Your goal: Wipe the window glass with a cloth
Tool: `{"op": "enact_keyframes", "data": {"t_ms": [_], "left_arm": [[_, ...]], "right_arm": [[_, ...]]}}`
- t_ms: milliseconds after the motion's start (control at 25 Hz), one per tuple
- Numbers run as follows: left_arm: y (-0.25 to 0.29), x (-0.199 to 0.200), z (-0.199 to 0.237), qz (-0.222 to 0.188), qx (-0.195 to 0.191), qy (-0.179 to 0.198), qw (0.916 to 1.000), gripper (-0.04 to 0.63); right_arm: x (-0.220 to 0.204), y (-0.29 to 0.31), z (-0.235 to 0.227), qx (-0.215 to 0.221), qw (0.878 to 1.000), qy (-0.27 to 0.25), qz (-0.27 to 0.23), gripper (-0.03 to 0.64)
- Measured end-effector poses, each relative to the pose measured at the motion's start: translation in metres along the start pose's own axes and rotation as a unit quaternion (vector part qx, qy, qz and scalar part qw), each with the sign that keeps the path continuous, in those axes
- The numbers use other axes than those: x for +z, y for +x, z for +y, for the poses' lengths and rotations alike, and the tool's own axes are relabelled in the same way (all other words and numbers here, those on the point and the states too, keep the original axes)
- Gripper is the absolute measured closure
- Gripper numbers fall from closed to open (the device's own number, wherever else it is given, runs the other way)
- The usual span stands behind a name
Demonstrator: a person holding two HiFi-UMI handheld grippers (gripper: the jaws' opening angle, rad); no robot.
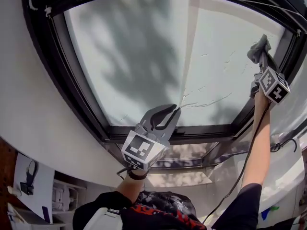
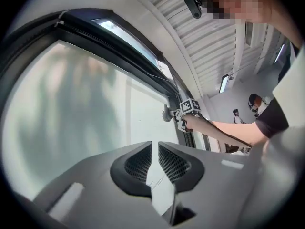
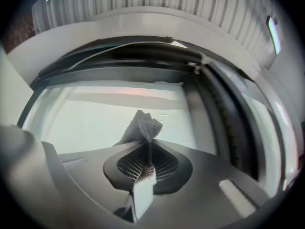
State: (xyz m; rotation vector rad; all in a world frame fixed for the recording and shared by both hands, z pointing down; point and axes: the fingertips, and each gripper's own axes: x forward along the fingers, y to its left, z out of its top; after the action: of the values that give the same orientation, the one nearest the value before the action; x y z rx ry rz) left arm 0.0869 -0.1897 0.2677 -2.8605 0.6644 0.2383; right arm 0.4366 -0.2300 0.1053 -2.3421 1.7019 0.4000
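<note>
One window glass (image 1: pixel 144 56), one cloth (image 3: pixel 143 125): the right hand-held gripper (image 3: pixel 148 149) pinches it near the glass's right edge; the left hand-held gripper (image 2: pixel 155 146) stands narrowly parted, empty.

head: faces window glass (image 1: pixel 144 56); left: same glass, right tool (image 2: pixel 167 113); right: close up

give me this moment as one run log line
right gripper: jaws shut on cloth, at window glass right edge | left gripper: jaws apart, empty | cloth-glass contact: unclear
</note>
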Motion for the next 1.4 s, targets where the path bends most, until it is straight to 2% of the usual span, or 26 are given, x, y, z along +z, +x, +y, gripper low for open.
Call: {"op": "enact_keyframes", "data": {"t_ms": [120,240,320,400,480,560,640,720,840,920,1000,1080,1240,1400], "left_arm": [[0.019,-0.002,-0.019,-0.003,-0.016,-0.006,0.9999,0.56],[0.018,-0.009,-0.014,0.012,0.007,-0.007,0.9999,0.56],[0.009,-0.01,-0.003,0.018,0.029,-0.002,0.9994,0.561],[-0.007,-0.004,0.012,0.01,0.057,0.004,0.9983,0.561],[-0.033,-0.001,0.033,0.01,0.1,0.008,0.9949,0.561],[-0.065,0.003,0.055,0.011,0.145,0.012,0.9893,0.56],[-0.1,0.008,0.073,0.01,0.185,0.017,0.9826,0.561],[-0.138,0.012,0.09,0.012,0.222,0.023,0.9747,0.56],[-0.193,0.017,0.113,0.014,0.281,0.024,0.9592,0.561],[-0.222,0.019,0.124,0.01,0.311,0.018,0.9503,0.566],[-0.236,0.02,0.131,0.008,0.323,0.016,0.9463,0.566],[-0.234,0.018,0.133,0.008,0.314,0.012,0.9492,0.566],[-0.194,0.013,0.128,0.001,0.258,0.0,0.9661,0.566],[-0.125,0.004,0.104,-0.005,0.178,-0.012,0.9839,0.566]], "right_arm": [[-0.008,-0.013,-0.071,-0.067,0.998,0.015,0.011,0.591],[-0.003,-0.018,-0.064,-0.077,0.997,0.003,0.002,0.591],[0.008,-0.02,-0.016,-0.032,0.999,0.006,-0.02,0.591],[0.022,-0.022,0.069,0.068,0.996,0.015,-0.053,0.591],[0.029,-0.027,0.175,0.19,0.978,0.035,-0.082,0.591],[0.028,-0.043,0.282,0.299,0.948,0.05,-0.092,0.591],[0.021,-0.062,0.378,0.384,0.917,0.067,-0.083,0.591],[0.013,-0.075,0.461,0.445,0.889,0.078,-0.067,0.591],[-0.005,-0.087,0.563,0.515,0.853,0.083,-0.026,0.591],[-0.019,-0.09,0.612,0.535,0.844,0.048,-0.013,0.591],[-0.026,-0.086,0.631,0.53,0.848,0.02,-0.013,0.59],[-0.028,-0.076,0.616,0.505,0.863,0.013,-0.018,0.589],[-0.023,-0.047,0.537,0.439,0.898,-0.006,-0.029,0.591],[-0.019,-0.032,0.426,0.368,0.929,-0.018,-0.035,0.591]]}}
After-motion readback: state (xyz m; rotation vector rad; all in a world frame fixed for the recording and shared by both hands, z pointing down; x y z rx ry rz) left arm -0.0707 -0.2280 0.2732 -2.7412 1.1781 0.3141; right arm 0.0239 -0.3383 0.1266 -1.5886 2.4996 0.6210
